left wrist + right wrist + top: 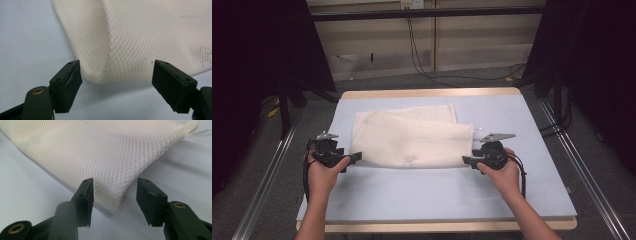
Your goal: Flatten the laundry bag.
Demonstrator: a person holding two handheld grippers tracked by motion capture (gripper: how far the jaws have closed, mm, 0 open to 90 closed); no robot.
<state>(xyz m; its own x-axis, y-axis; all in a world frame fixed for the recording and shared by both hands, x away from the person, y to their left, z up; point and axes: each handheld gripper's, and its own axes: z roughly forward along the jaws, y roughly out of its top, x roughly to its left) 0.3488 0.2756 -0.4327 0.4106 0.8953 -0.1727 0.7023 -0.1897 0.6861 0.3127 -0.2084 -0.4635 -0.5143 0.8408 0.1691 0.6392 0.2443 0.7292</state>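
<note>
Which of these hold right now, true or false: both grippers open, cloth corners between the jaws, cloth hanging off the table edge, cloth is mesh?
1. Both the left gripper and the right gripper stand open. True.
2. The left gripper is clamped shut on the mesh cloth. False: its jaws stand apart around the near corner, not closed on it.
3. The cloth hangs over the table edge. False: it lies wholly on the blue top.
4. The cloth is a cream open-weave mesh, folded. True.
</note>
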